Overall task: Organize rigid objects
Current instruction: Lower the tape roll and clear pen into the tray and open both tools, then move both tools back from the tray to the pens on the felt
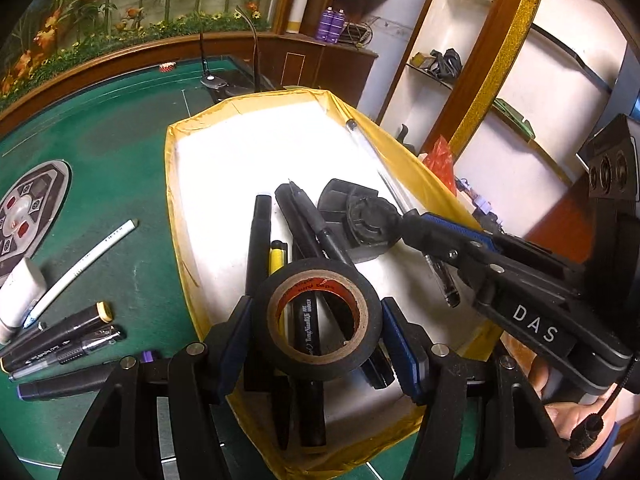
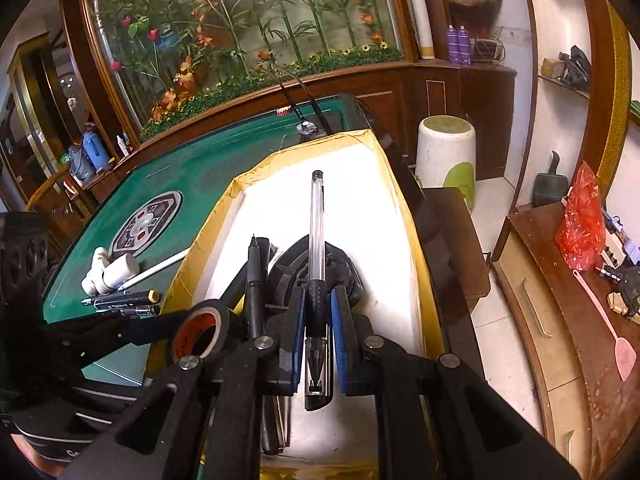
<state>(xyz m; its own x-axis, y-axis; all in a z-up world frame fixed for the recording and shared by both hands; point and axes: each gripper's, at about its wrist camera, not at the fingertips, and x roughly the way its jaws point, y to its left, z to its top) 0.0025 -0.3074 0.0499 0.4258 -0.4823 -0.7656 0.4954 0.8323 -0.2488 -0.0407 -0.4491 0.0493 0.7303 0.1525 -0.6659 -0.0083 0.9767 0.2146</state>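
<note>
Over the tray (image 1: 176, 184), a white box with yellow tape round its rim, both grippers hang pointing downward. The left gripper (image 1: 316, 334) has its jaws spread about halfway and clamped on a roll of black tape (image 1: 318, 322), pads pressed against the roll's outer sides; the roll sits above the markers (image 1: 256, 240) already lying in the tray. The right gripper (image 2: 318, 328) has its jaws almost closed, pinching a clear pen (image 2: 317, 216) by its black grip, the pen's cap end pointing away along the tray. Under the pen lies a black round part (image 1: 360, 216), just beside the markers. On the green counter (image 1: 120, 128) left of the tray more pens (image 1: 60, 344), a white pencil (image 1: 80, 268) and a white eraser (image 1: 22, 292) lie loose.
</note>
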